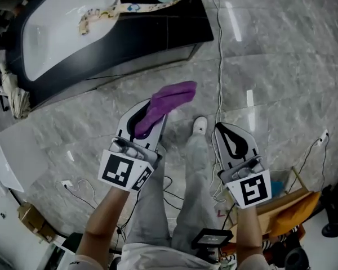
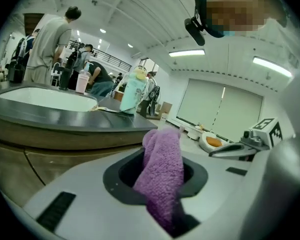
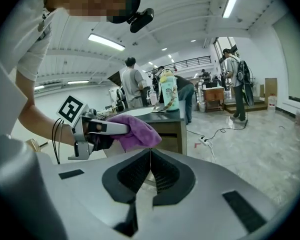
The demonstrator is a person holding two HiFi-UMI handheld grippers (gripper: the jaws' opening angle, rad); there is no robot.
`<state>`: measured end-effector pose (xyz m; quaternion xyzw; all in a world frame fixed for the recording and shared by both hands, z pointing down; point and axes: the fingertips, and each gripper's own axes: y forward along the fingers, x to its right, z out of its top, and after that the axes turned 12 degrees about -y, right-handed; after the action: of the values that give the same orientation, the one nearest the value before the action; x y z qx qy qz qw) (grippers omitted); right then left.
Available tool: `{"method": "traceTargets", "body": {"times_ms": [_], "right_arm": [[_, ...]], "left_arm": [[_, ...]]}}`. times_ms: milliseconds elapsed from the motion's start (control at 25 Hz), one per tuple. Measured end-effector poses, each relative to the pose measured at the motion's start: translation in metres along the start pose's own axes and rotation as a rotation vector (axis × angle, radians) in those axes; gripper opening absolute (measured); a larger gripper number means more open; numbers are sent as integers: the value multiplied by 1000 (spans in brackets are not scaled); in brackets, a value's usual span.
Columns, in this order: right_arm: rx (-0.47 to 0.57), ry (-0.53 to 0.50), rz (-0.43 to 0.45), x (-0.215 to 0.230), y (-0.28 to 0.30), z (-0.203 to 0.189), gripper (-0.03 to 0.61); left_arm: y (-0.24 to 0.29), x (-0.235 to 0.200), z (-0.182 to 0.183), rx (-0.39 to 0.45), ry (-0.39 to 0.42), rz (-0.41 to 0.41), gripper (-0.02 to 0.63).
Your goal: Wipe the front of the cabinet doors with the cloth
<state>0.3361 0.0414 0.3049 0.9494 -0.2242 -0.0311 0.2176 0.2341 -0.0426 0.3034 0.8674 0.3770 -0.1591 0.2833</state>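
A purple cloth (image 1: 170, 99) sticks out of my left gripper (image 1: 148, 117), which is shut on it; in the left gripper view the cloth (image 2: 162, 176) fills the gap between the jaws. The wooden cabinet doors (image 2: 50, 159) stand under a dark countertop (image 2: 65, 119), ahead and to the left, apart from the cloth. From above, the cabinet front (image 1: 132, 65) is a thin strip below the counter. My right gripper (image 1: 222, 133) is shut and holds nothing, its pads pressed together (image 3: 150, 171). It looks across at the left gripper (image 3: 97, 129) and the cloth (image 3: 135, 131).
A white basin (image 1: 62, 21) is set in the counter, with a patterned strap (image 1: 118, 10) and a green bottle (image 2: 132, 91) on top. A cable (image 1: 219, 66) runs over the marble floor. My legs and a shoe (image 1: 200, 125) are below. An orange chair (image 1: 293, 207) is at right. People stand behind.
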Motion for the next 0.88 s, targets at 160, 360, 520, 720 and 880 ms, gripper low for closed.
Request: {"method": "traceTargets", "body": {"times_ms": [160,360,520,720,880], "right_arm": [[-20,37,0,8,15,-38,26],[-32,68,34,15,32,-71,26],[-40,65,73,16,39,-80,26],[-71,62,132,23,46,-90,26],[-72,36,160,23,51,-88,26]], "left_arm": [[40,-18,-22,-27,-16,43,92],[90,-34,-38,-21,-46,76,92],[122,-42,-39,-4,-51,105,92],[144,-56,-35,41,-108,180,92],[143,-64,-37,48,-110,200,92]]}}
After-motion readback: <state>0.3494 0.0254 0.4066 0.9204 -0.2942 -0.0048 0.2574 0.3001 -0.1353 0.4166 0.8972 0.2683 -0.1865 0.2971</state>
